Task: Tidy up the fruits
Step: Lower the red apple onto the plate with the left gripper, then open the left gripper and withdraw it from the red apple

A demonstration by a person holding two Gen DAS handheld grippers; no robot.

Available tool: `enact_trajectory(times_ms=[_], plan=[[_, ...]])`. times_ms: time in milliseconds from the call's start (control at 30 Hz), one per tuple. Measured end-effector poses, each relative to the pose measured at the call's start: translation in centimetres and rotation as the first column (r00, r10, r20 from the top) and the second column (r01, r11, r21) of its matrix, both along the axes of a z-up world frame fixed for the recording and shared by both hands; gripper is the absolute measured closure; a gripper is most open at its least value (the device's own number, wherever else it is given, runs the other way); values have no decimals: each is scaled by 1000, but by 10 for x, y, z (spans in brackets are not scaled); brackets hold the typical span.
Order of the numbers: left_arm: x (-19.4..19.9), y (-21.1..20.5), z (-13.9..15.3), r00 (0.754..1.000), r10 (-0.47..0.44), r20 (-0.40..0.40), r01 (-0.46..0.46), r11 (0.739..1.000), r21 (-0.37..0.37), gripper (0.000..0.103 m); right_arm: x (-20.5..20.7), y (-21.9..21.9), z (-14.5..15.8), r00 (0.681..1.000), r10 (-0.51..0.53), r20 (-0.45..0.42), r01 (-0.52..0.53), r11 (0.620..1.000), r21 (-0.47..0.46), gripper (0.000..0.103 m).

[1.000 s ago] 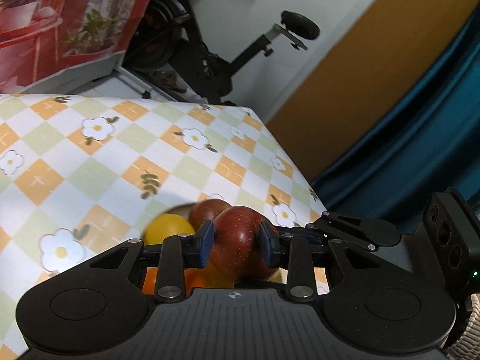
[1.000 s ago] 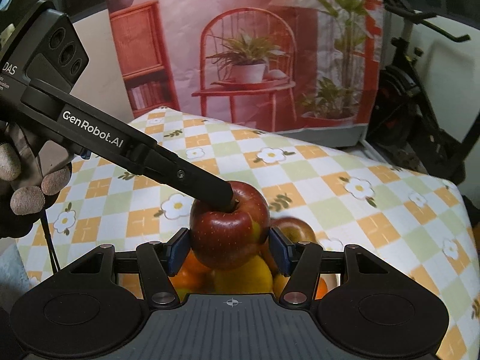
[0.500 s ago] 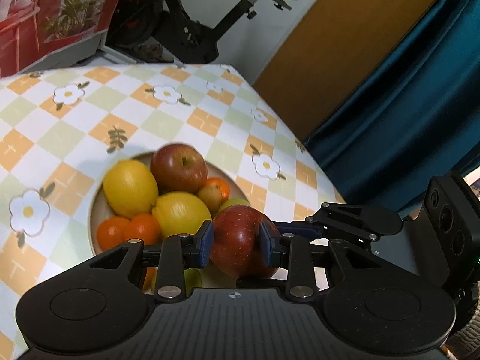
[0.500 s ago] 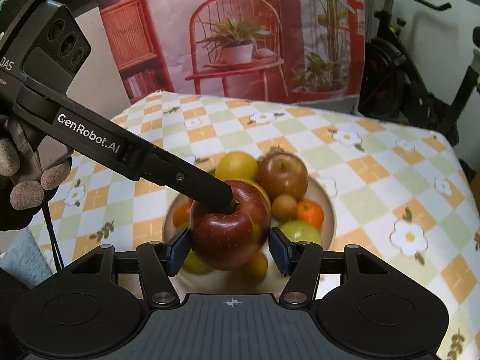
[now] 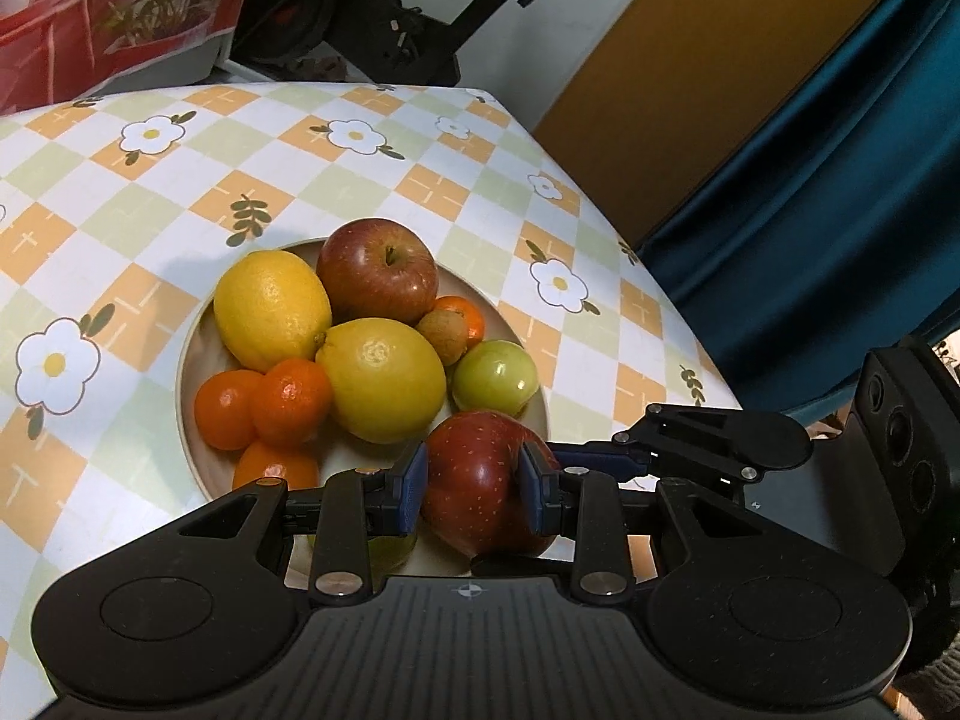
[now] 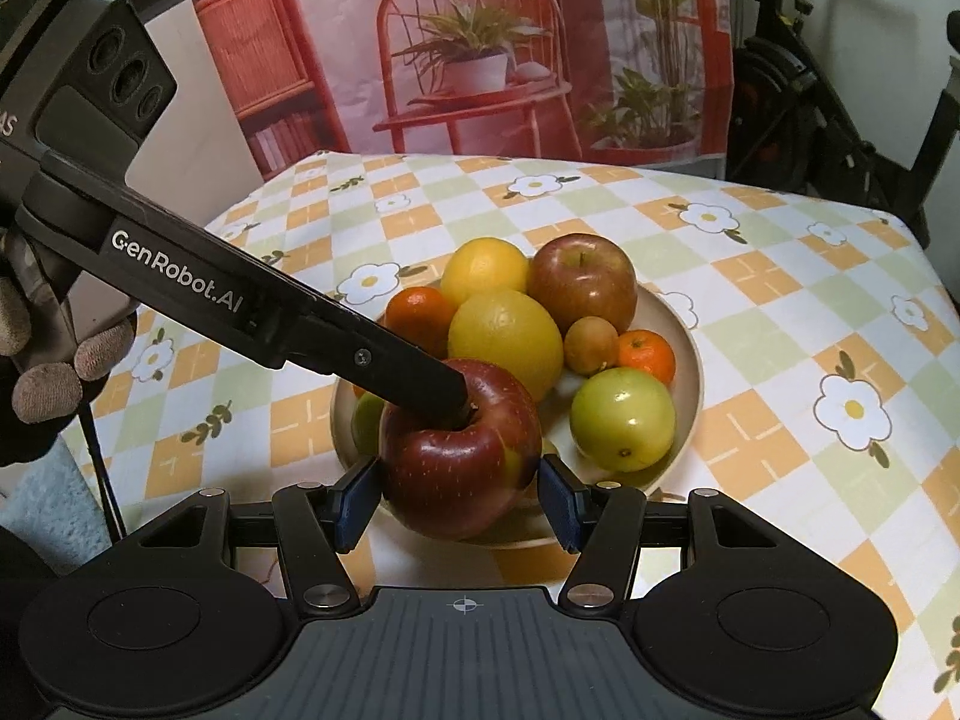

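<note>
left gripper (image 5: 474, 489) clamped on dark red apple (image 5: 480, 480), both blue pads pressed to its sides, raised over near rim of plate (image 5: 189, 360). right gripper (image 6: 459, 498) parted slightly wider than that apple (image 6: 459, 450), pads just beside it, not gripping. beyond: 2 lemons (image 5: 273, 309), second apple (image 5: 378, 270), green apple (image 5: 495, 378), mandarins (image 5: 291, 399).

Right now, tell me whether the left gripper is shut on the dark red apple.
Shut. The left gripper presses both blue pads against the dark red apple.
</note>
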State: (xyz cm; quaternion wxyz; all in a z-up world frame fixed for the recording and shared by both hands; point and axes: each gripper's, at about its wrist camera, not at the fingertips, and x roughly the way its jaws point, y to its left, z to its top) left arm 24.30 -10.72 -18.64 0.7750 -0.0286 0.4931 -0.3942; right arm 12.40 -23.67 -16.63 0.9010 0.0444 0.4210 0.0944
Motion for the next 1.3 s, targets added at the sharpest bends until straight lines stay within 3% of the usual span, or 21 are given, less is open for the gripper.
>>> enact_trajectory(times_ms=[833,1300], plan=[[2,-4,-6,1000,2,5,-2,1000,10,68,6,0,-10,1000,-7,-19,7,1000,-29,49],[1,25,15,994,87,72,-88,996,3,68,4,4,-5,1000,-20,-8,19,998,-58,49]])
